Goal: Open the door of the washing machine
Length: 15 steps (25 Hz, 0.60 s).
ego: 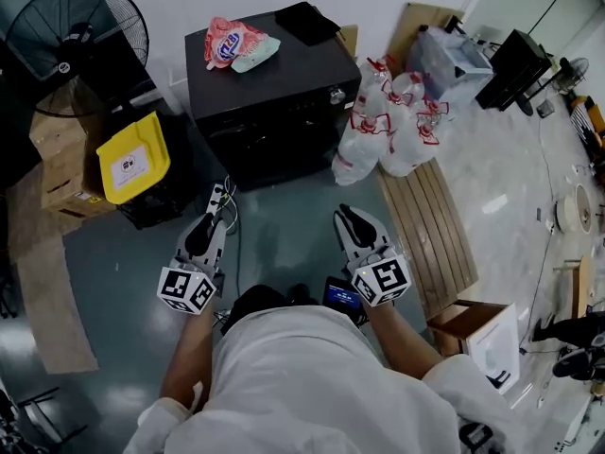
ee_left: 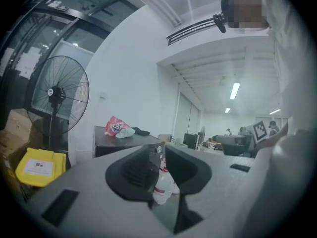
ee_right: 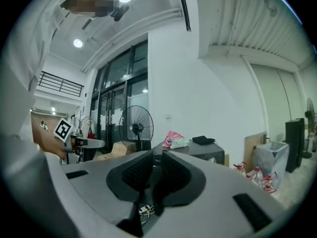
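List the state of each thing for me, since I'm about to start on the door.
washing machine: door shut.
left gripper: jaws barely apart, empty.
right gripper: jaws barely apart, empty.
standing fan: blades look motionless.
plastic bags: tied shut.

person, bottom middle: white shirt (ego: 312, 376), white sleeves | left hand-held gripper (ego: 214, 208): grey, black pads, white cube (ego: 186, 289) with black square marks | right hand-held gripper (ego: 348, 218): same grey, black pads, marked cube (ego: 382, 280)
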Available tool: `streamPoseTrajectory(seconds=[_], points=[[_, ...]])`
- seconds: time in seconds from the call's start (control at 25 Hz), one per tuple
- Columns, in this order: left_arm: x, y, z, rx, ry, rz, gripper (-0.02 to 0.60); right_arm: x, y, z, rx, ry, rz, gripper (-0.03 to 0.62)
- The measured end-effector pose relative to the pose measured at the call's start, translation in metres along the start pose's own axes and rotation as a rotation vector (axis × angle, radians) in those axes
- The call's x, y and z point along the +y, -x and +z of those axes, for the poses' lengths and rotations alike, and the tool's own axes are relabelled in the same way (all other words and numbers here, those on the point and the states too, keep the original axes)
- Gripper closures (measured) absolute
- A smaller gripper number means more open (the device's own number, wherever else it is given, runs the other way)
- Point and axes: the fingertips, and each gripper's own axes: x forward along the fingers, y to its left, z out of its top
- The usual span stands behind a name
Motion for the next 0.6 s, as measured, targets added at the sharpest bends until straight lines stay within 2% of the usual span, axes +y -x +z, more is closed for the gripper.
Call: streamPoseTrajectory(seconds=[0.36,0.6], points=[[0.066,-0.063,-0.021,0.043,0.013,0.029,0.474,-0.029,-0.081,-0.022,0.06,-0.012,0.033,0.519],[0.133,-0.127,-0.051,0.097,0.048,-0.003,0.465,-0.057,-0.145,-0.03,0.127,-0.003,-0.005,0.522]])
